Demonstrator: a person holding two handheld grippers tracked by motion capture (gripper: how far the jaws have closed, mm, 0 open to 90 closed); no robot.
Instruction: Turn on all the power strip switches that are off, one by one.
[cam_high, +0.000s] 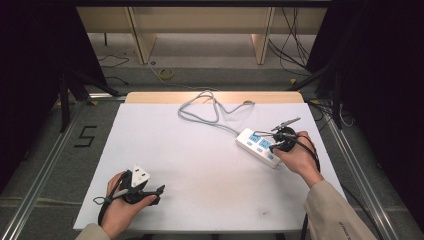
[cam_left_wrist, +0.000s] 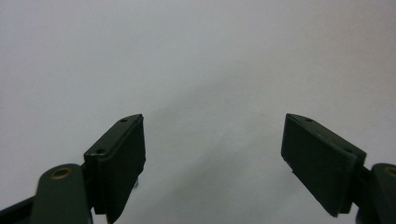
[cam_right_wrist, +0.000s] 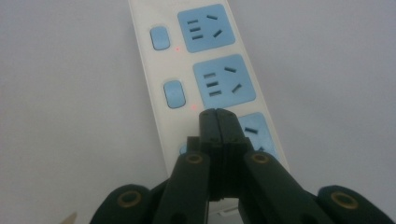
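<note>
A white power strip (cam_high: 257, 145) with blue sockets lies on the right side of the white table top, and its grey cable (cam_high: 200, 107) loops toward the far edge. My right gripper (cam_high: 270, 146) is over the strip's near end, held in a hand. In the right gripper view that gripper (cam_right_wrist: 218, 114) is shut with nothing between the jaws. Its tip sits just above the power strip (cam_right_wrist: 140, 51), beside the third socket and over the third blue switch. Small red dots glow by the two far switches. My left gripper (cam_high: 161, 192) rests near the front left; in its own view the left gripper (cam_left_wrist: 214, 117) is open and empty.
The white table top (cam_high: 200, 165) stretches between the two hands. Beyond its far edge is a floor with loose cables, a yellow coil (cam_high: 166, 74) and wooden legs. A "5" mark (cam_high: 86, 136) is on the floor at left. Dark curtains stand on both sides.
</note>
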